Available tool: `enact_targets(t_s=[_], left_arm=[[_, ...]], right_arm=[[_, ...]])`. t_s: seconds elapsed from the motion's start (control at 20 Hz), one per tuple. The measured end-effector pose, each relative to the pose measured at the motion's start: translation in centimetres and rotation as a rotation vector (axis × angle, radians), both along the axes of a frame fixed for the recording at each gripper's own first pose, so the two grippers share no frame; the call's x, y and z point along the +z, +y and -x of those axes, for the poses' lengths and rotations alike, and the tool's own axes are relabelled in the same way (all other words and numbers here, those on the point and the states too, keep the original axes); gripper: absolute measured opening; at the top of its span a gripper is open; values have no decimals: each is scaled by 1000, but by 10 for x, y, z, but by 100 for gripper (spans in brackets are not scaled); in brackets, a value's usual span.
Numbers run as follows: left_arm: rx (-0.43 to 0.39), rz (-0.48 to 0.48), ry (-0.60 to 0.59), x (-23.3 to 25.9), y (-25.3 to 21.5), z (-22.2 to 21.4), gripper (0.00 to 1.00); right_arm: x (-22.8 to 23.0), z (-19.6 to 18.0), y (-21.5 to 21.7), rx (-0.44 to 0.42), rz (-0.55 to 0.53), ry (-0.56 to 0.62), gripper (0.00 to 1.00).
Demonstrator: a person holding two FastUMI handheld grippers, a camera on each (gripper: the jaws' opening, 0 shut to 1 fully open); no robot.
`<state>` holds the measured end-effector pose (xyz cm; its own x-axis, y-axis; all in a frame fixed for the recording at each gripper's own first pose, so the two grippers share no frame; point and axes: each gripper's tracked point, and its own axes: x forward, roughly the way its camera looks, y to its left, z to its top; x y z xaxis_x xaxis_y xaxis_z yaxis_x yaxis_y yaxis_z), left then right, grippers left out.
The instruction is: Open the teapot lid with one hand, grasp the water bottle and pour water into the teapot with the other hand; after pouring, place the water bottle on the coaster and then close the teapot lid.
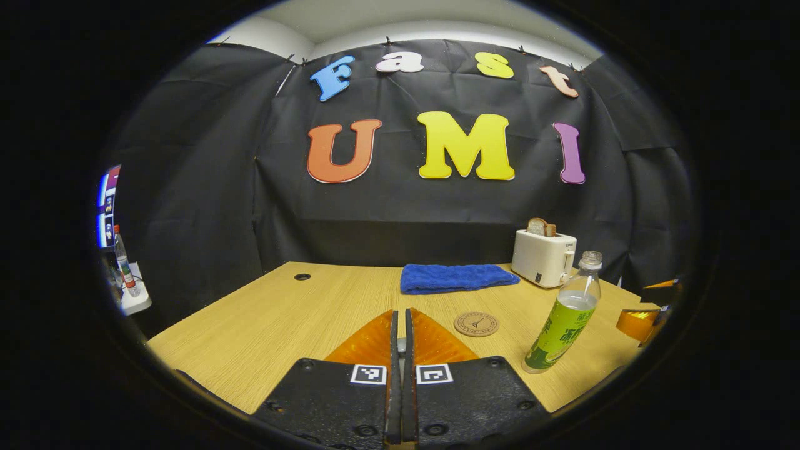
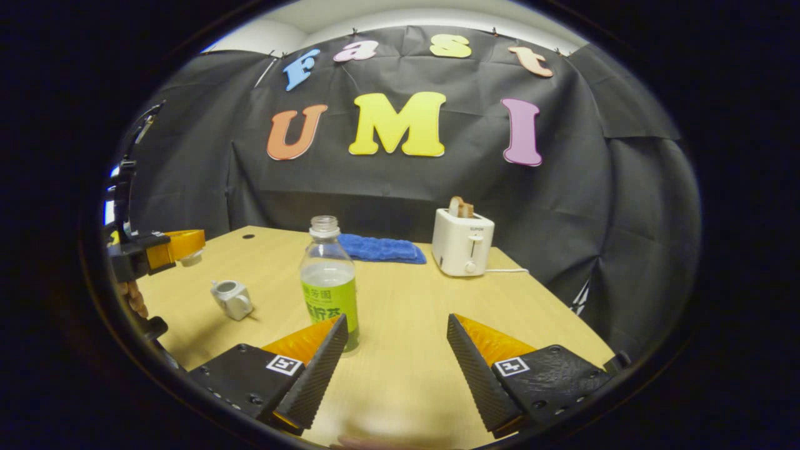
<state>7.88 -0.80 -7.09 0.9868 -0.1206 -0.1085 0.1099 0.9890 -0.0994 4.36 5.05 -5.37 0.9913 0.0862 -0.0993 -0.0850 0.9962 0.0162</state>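
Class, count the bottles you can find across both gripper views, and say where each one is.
2. A water bottle stands on the table; a small bottle sits on a side shelf left of it. Others may be hidden.

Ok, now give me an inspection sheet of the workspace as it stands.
Surface: wooden table, bare in the middle.
Job's things: water bottle upright, uncapped, partly full; teapot to its left in the right gripper view; coaster with nothing on it.
Clutter: blue towel folded at the back; toaster with bread in it.
Grippers: left gripper jaws together, a small pale thing at its tip that I cannot identify; right gripper jaws wide apart, bottle just ahead, not gripped.
Cables: toaster cord running off to the right.
Surroundings: black cloth wall; a side shelf with a bottle on it.
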Motion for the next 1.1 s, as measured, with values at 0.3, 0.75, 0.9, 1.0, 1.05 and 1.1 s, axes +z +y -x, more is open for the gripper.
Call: enact_targets(t_s=[0.3, 0.75, 0.9, 1.0, 1.05, 1.1], left_arm=[[-37, 7, -1, 5, 3, 26, 3], [-88, -29, -44, 22, 14, 48, 3], [-83, 8, -31, 23, 23, 49, 3], [-65, 20, -25, 26, 30, 51, 4], [-67, 24, -30, 29, 32, 54, 4], [-77, 25, -34, 32, 30, 56, 4]], right_arm=[[-6, -8, 34, 66, -58, -18, 95], [0, -43, 67, 104, -112, -91, 96], [-11, -58, 74, 89, -113, -62, 94], [-18, -66, 82, 109, -123, -26, 94], [-21, -71, 81, 95, -118, -15, 91], [-24, -75, 80, 83, -107, -7, 94]])
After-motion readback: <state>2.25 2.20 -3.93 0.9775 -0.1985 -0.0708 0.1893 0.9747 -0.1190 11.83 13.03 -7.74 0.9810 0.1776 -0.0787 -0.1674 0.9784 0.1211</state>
